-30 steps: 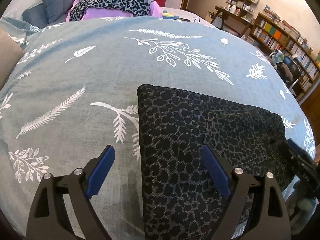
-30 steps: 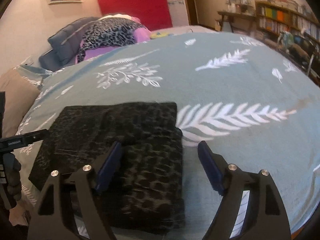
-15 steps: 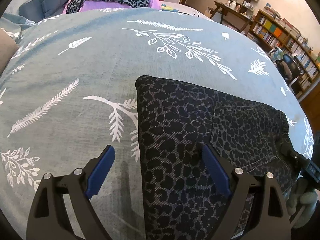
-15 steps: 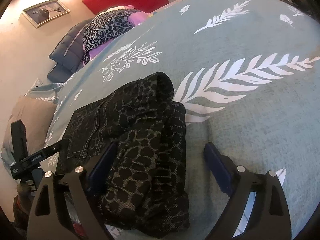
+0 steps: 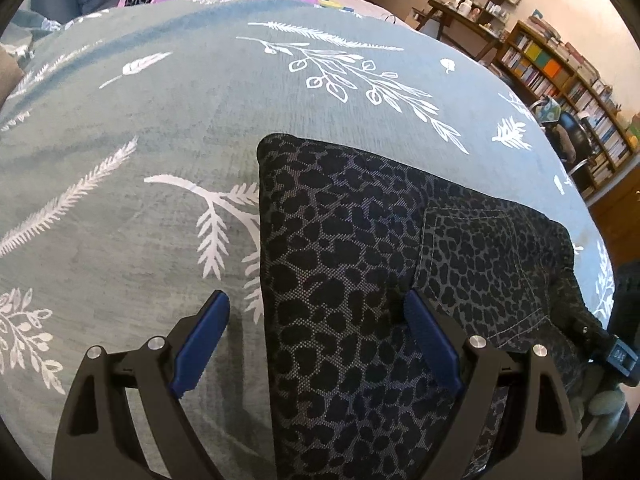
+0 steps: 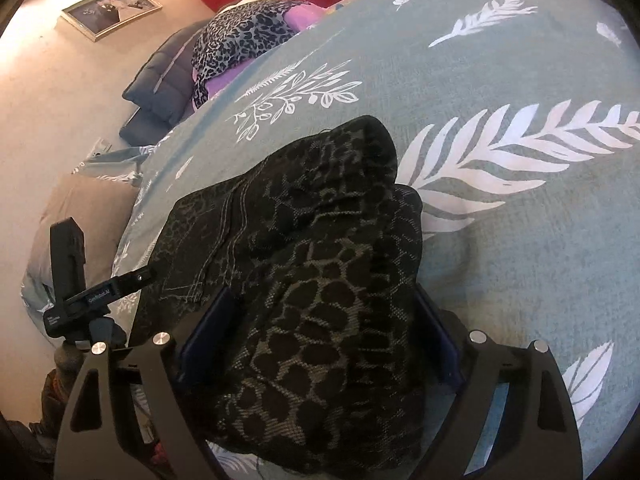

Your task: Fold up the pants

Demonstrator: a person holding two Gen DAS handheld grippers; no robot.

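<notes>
The pants (image 5: 360,280) are lying folded on the bed (image 5: 160,140), near its front edge. The left gripper (image 5: 316,336) is hovering over the pants' left border, jaws apart: one finger (image 5: 200,340) is standing over bare bedspread, the other over the fabric beside the back pocket (image 5: 472,264). The right gripper (image 6: 320,340) is sitting at the pants' right end, jaws spread wide, with a bunched, raised fold of fabric filling the gap between them. A leopard-print garment (image 6: 240,36) is lying beyond the pants, at the head of the bed.
</notes>
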